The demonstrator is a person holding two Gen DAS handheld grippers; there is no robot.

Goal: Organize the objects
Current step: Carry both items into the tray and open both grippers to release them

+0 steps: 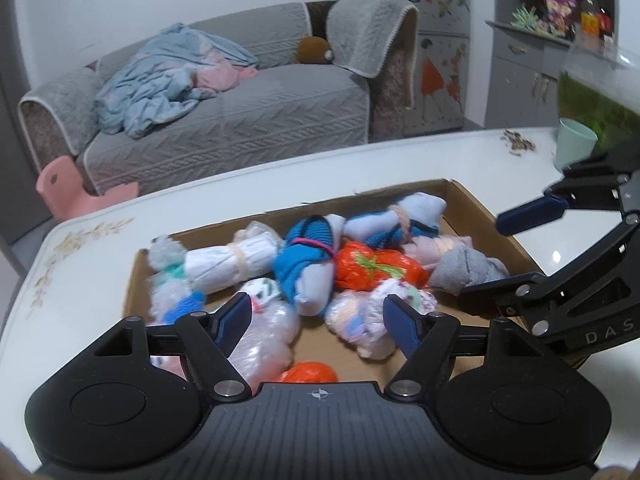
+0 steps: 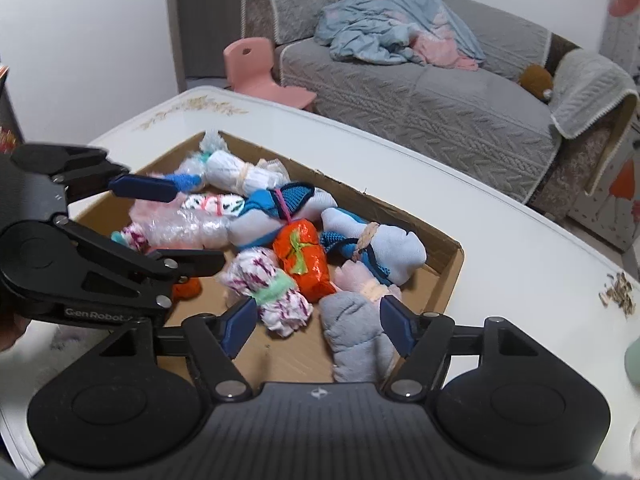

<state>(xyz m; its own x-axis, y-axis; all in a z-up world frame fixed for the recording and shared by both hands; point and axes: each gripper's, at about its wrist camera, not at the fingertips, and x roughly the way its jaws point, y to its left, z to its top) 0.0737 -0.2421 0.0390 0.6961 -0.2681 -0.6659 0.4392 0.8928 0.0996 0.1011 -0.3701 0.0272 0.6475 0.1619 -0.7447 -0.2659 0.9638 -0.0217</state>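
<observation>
A shallow cardboard box on a white table holds several rolled sock bundles: a white one, a blue one, an orange one, a grey one, and plastic-wrapped ones. My left gripper is open and empty above the box's near edge; it also shows in the right wrist view. My right gripper is open and empty above the box's right end, over the grey bundle; it also shows in the left wrist view.
The white table has a floral corner print. A pale green cup and scattered seed husks lie at its far right. A grey sofa with blankets and a pink child's chair stand beyond.
</observation>
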